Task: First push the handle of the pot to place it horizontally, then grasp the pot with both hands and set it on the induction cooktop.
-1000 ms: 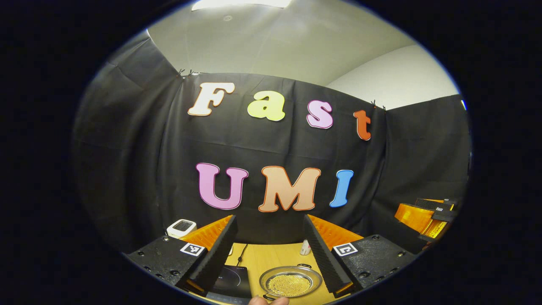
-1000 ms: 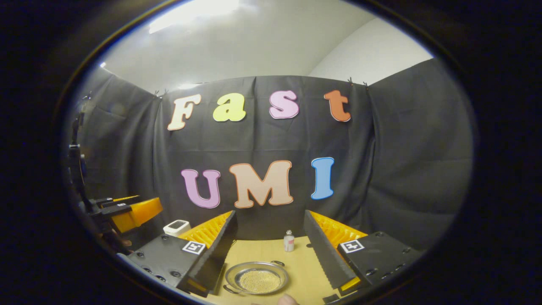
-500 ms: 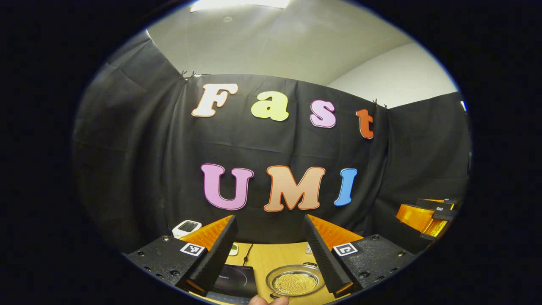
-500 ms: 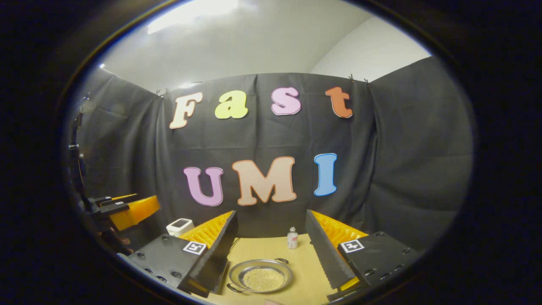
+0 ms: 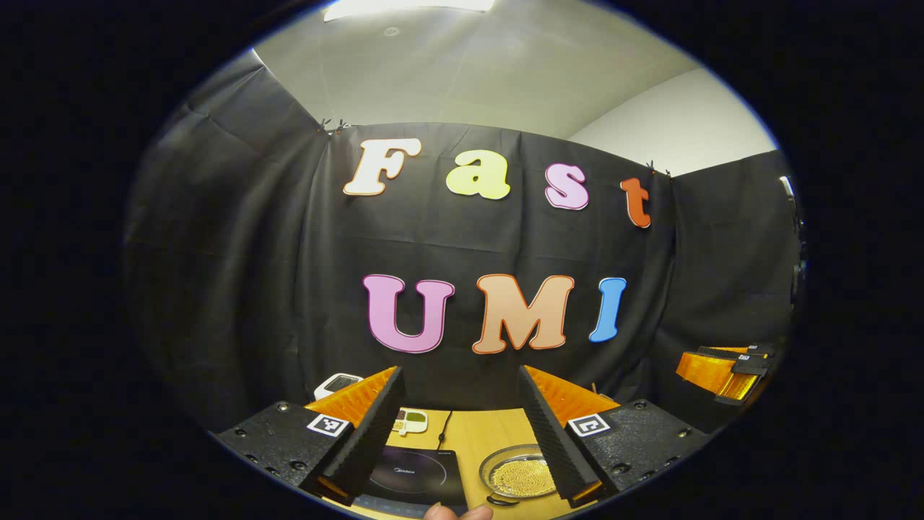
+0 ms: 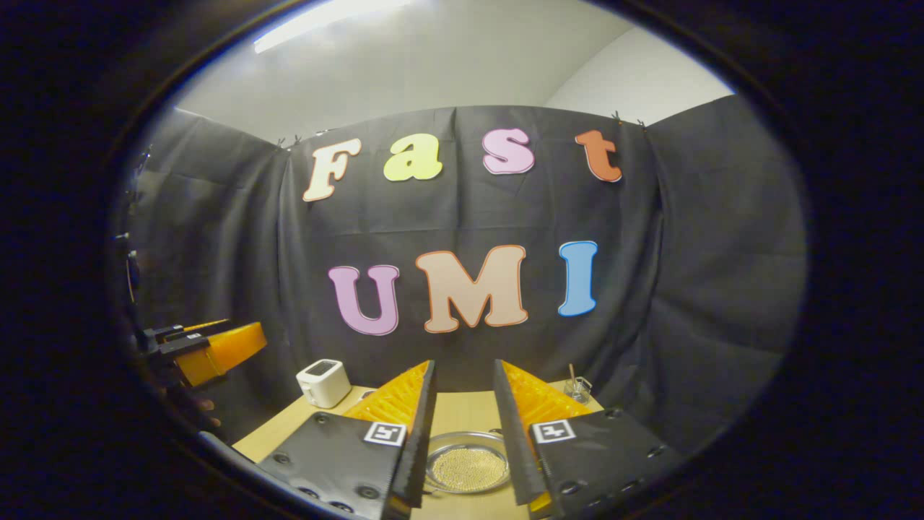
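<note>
The pot [image 5: 514, 474] is a shallow metal pan with yellow beads in it, standing on the wooden table [image 5: 469, 437]. Left of it lies the black induction cooktop [image 5: 415, 477]. One small loop handle [image 5: 498, 500] shows at the pot's near edge. My left gripper [image 5: 460, 393] is open, held above and short of both. In the right gripper view the pot [image 6: 465, 468] sits straight ahead between the fingers. My right gripper [image 6: 464, 375] is open with a narrow gap and nothing in it.
A white toaster [image 6: 323, 383] stands at the back left of the table, a small glass [image 6: 577, 388] at the back right. A little dish [image 5: 411, 420] and a cable [image 5: 442, 426] lie behind the cooktop. Each gripper shows far off in the other's view: the right gripper [image 5: 722, 365], the left gripper [image 6: 216, 350].
The right gripper's fingers have narrowed and lined up on the pot. The left gripper's view has swung left, so more of the cooktop shows and the pot sits farther right.
</note>
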Available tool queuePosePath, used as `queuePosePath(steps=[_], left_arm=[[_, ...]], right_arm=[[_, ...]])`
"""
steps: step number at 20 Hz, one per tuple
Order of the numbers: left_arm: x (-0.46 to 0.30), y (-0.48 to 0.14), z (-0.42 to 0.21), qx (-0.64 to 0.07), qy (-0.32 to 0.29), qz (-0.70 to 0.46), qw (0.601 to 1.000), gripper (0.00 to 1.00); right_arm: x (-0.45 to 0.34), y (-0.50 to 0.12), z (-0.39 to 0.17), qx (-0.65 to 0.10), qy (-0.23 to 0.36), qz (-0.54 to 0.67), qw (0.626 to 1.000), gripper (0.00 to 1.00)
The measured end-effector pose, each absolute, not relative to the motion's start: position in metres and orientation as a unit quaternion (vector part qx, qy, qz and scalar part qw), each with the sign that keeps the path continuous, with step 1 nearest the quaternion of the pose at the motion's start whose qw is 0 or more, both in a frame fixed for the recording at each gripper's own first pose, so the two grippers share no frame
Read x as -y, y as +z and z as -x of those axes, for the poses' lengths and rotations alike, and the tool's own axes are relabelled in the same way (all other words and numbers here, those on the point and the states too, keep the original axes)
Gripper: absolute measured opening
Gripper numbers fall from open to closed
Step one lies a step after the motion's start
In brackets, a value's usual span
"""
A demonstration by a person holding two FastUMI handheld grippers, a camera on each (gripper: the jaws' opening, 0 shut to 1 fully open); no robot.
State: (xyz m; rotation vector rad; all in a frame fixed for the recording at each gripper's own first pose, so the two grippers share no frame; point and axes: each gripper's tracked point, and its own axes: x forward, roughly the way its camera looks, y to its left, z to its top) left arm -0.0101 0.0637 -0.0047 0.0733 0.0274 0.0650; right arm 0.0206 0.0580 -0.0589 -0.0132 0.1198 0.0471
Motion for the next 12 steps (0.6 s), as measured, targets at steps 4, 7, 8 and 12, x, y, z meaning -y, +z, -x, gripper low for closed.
queuePosePath(steps=[4,7,8,12], left_arm=[[-0.086,-0.012,0.01,-0.02,0.037,-0.041,0.998,0.91],[-0.102,-0.02,0.01,-0.029,0.033,-0.045,0.998,0.94],[-0.107,-0.023,0.009,-0.03,0.032,-0.044,0.998,0.94],[-0.118,-0.037,0.01,-0.046,0.031,-0.04,0.998,0.94]], right_arm=[[-0.083,-0.09,-0.024,-0.086,0.038,-0.003,0.996,0.09],[-0.089,-0.118,-0.026,-0.111,0.028,0.001,0.993,0.02],[-0.091,-0.128,-0.026,-0.122,0.026,-0.007,0.992,0.02],[-0.088,-0.163,-0.026,-0.157,0.017,-0.009,0.987,0.03]])
